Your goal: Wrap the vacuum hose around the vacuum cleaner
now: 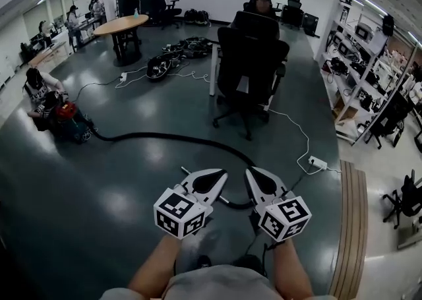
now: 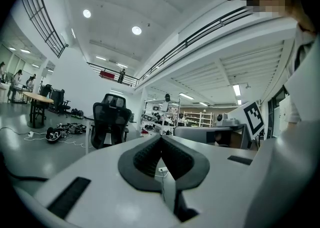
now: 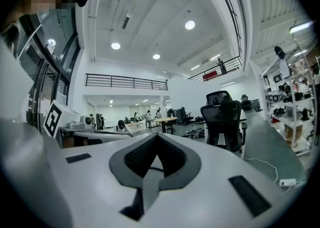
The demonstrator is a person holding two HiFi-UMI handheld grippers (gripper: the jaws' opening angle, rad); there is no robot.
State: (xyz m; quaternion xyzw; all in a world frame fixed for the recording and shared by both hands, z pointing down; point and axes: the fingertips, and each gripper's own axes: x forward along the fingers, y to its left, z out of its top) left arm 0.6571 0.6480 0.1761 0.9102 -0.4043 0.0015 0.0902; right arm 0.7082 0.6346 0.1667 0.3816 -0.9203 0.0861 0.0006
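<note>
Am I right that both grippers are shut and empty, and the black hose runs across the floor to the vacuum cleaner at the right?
Not quite: the head view shows the vacuum cleaner at the left; the rest holds.

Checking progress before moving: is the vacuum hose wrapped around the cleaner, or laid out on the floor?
Laid out: the hose runs in a long line across the floor from the vacuum cleaner, uncoiled.

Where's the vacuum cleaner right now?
In the head view, the vacuum cleaner sits on the floor at far left, beside a crouching person, its black hose running rightward.
</note>
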